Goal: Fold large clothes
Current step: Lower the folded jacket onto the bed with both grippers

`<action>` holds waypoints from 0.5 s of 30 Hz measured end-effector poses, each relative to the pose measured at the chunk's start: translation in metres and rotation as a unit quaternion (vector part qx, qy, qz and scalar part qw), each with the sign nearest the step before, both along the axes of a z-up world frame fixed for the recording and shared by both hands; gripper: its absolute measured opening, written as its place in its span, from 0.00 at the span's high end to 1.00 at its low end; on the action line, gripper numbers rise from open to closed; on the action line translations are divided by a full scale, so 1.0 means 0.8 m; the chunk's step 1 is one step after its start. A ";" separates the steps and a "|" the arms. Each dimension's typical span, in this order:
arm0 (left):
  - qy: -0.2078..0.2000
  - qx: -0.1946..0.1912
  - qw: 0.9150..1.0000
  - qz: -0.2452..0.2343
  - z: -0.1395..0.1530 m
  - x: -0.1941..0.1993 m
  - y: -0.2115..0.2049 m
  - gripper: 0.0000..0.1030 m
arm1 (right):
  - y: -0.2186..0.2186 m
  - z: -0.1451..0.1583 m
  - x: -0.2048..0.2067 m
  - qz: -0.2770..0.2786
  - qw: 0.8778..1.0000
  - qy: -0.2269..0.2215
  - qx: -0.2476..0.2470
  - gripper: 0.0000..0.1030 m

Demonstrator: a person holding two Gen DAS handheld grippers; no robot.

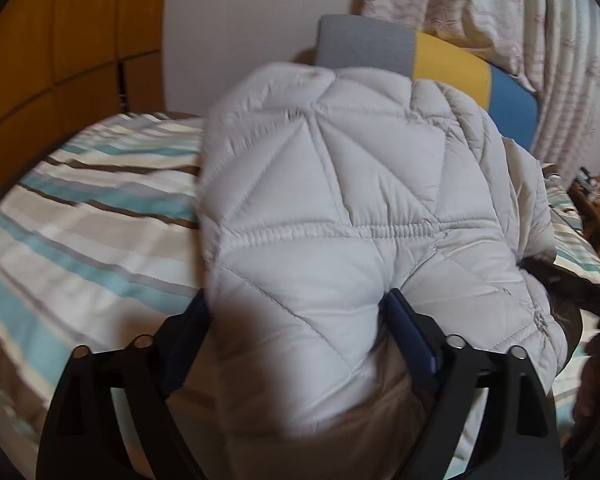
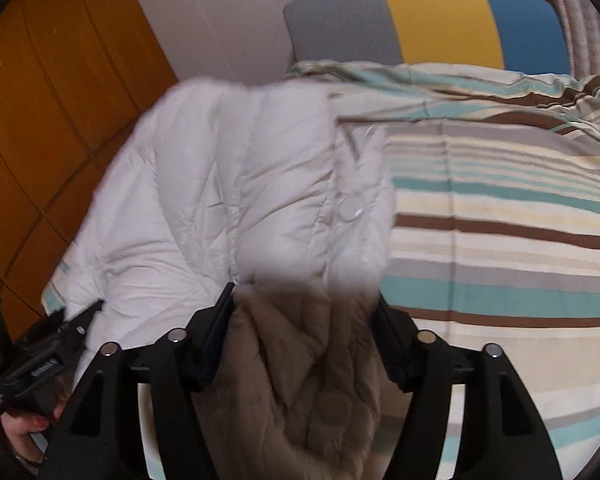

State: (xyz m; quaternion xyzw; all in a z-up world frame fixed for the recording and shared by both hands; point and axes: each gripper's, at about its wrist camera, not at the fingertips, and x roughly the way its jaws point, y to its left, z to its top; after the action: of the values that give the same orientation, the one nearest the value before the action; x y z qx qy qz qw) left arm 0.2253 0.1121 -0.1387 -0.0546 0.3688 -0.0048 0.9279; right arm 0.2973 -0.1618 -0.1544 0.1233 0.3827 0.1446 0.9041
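Quilted white jacket (image 1: 340,200) bunched on striped bedspread (image 1: 80,216), near edge. One rough fold looks done; squaring up and final fold prob. left.

L gripper (image 1: 296,312): jaws wide, padded hem bulging between, not pinched. R gripper (image 2: 304,308): jaws apart too, beige lining between, loose.

Tricolour cushion (image 2: 432,20) at far end. Containers: none visible.
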 end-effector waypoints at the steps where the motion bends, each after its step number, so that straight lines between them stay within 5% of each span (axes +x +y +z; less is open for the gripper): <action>1: -0.010 0.004 1.000 0.001 0.010 -0.007 0.002 0.11 | -0.008 0.014 -0.008 -0.006 1.000 -0.016 0.008 0.34; 6: -0.046 0.000 0.999 0.009 0.064 0.005 0.009 0.10 | 0.003 0.083 -0.017 0.001 0.996 -0.092 -0.013 0.44; 10: -0.047 -0.008 0.999 0.016 0.088 0.059 0.002 0.10 | 0.063 0.111 0.024 0.046 0.992 -0.100 -0.054 0.52; 15: 0.002 0.038 0.999 0.013 0.068 0.135 -0.027 0.10 | 0.109 0.068 0.093 0.060 0.988 -0.071 -0.120 0.58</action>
State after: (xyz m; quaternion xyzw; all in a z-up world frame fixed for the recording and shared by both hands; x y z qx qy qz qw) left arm 0.3337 0.0904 -0.0840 -0.0236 0.3699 0.0210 0.9285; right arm 0.3714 -0.0744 -0.1003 -0.0196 0.3391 0.1599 0.9268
